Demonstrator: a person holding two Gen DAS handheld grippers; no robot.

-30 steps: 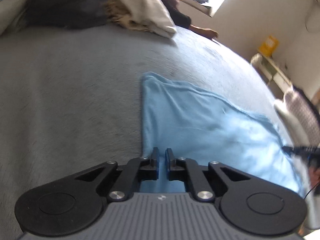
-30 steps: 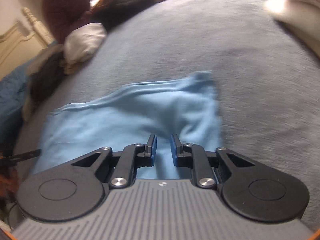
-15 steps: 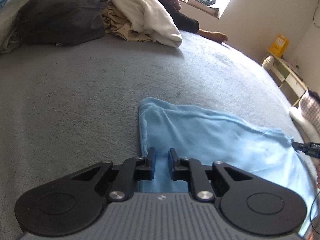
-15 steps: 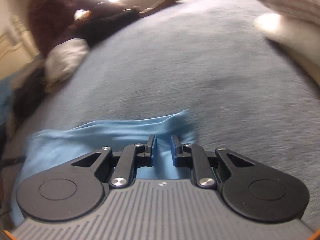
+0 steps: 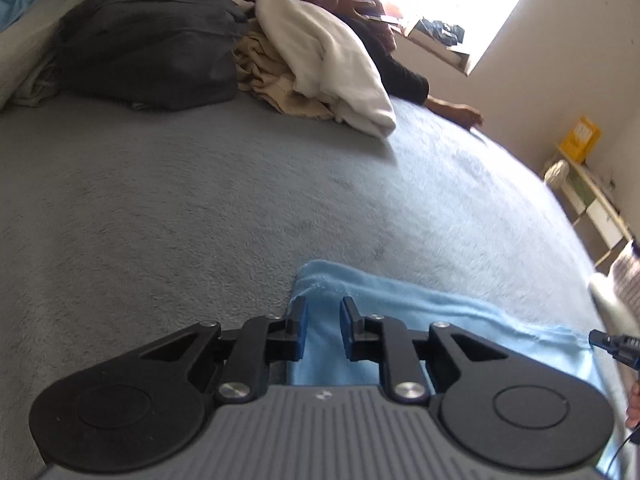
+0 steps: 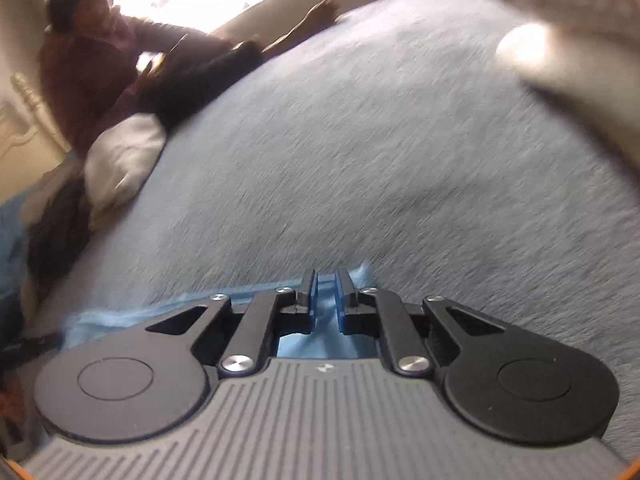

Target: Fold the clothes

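Light blue cotton garment [image 5: 420, 320] flat on grey fleece blanket [image 5: 200, 208], lower centre, hemmed edge rumpled. Left gripper [image 5: 323, 318] and right gripper [image 6: 325, 286]: narrow gap, gripping nothing.

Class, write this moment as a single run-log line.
task: fold clothes | left gripper: open over light blue garment | right gripper: open at garment edge | surface: grey bedspread | garment: flat, not gripped
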